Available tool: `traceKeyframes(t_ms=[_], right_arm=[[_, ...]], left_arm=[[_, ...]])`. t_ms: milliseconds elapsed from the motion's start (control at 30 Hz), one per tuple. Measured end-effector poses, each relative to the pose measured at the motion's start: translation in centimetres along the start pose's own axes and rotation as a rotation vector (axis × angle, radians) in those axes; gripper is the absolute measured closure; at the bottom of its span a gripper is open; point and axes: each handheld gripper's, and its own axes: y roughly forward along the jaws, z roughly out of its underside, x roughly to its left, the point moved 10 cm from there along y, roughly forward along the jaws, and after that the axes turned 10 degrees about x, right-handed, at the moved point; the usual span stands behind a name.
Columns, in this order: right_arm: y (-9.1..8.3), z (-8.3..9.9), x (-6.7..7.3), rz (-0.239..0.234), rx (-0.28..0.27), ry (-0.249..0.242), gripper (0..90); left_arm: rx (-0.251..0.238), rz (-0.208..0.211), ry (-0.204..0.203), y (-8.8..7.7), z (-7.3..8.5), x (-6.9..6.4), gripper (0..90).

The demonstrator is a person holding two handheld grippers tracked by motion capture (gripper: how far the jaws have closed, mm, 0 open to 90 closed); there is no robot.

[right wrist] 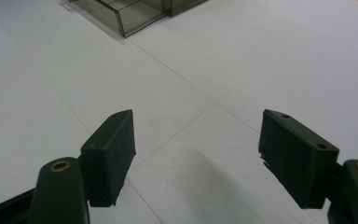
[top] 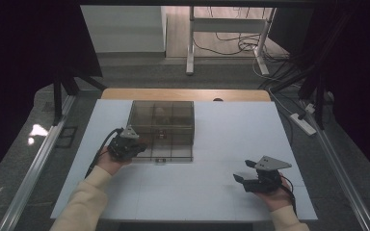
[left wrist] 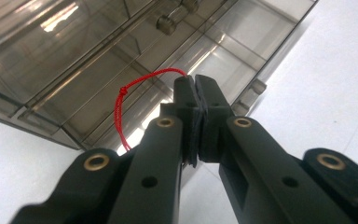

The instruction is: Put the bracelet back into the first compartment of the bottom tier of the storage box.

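A smoky see-through drawer box (top: 161, 115) stands mid-table, with its bottom drawer (top: 173, 153) pulled out toward me. My left gripper (top: 140, 146) hovers over that drawer's front left corner. In the left gripper view its jaws (left wrist: 196, 86) are shut on a thin red string loop (left wrist: 119, 103), which has a knot and hangs above the drawer's divided compartments (left wrist: 223, 56). My right gripper (top: 242, 171) rests low at the table's right front, open with nothing between its fingers (right wrist: 196, 140). A corner of the drawer (right wrist: 126, 16) lies far ahead of it.
The white table top (top: 231, 130) spreads to the right of and in front of the box. Round drawer knobs (left wrist: 168, 25) show on the box front. A wooden strip (top: 183, 94) edges the far side, and beyond it are desk legs and cables on the floor (top: 231, 45).
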Motion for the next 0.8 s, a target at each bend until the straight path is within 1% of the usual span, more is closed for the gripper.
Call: traceKeyframes(t_ms=[267, 700, 733, 800], right_arm=[[0.04, 0.02, 0.01, 0.000, 0.002, 0.000, 26.5], [0.02, 0.02, -0.01, 0.001, 0.001, 0.000, 26.5], [0.04, 0.00, -0.03, 0.003, -0.002, 0.003, 26.5], [0.02, 0.02, -0.01, 0.000, 0.002, 0.001, 26.5]], left_arm=[[0.023, -0.004, -0.011, 0.89, 0.51, 0.37, 87.5], [0.018, -0.005, -0.010, 0.81, 0.45, 0.36, 87.3], [0.016, -0.004, -0.010, 0.79, 0.44, 0.35, 86.0], [0.005, -0.003, -0.005, 0.69, 0.35, 0.29, 76.1]])
